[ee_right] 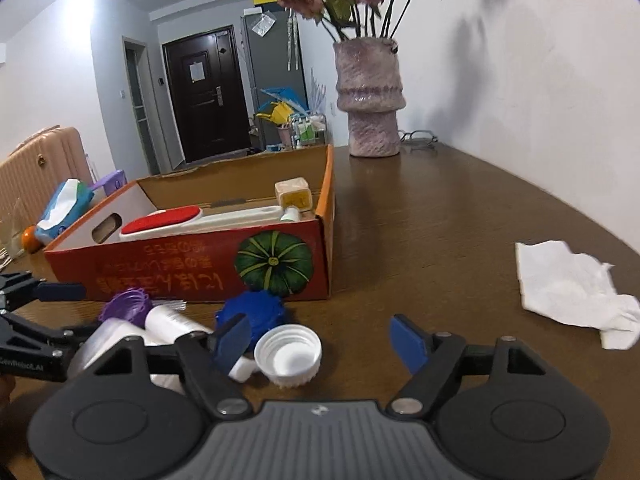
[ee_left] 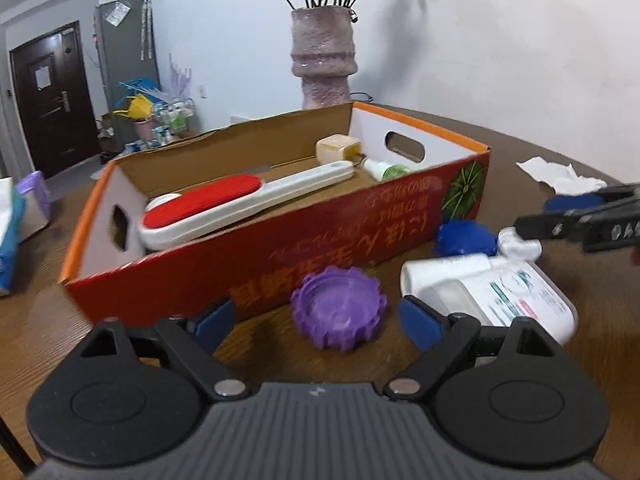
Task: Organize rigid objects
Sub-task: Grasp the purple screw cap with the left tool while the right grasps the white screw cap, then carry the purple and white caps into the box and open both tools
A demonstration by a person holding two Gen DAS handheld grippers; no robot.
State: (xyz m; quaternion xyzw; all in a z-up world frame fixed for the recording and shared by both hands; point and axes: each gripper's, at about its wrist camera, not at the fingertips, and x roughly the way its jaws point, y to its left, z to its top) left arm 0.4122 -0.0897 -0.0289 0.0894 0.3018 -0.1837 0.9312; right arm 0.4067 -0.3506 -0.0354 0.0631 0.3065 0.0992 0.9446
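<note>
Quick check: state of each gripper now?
Left gripper: open, empty, purple ridged plastic lid between its fingers.
Right gripper: open, empty, over white plastic screw cap.

Just ahead of the left gripper [ee_left: 320, 320], whose fingertips are blue, lies a purple ridged cap [ee_left: 338, 309]. Beyond it stands a red box [ee_left: 280, 256] with orange rim and a green pumpkin print. Between the right gripper's [ee_right: 324, 340] fingertips sits a white cap [ee_right: 288, 354], a blue cap [ee_right: 252, 312] behind.

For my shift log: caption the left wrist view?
Open left gripper faces a purple cap before the cardboard box.
</note>
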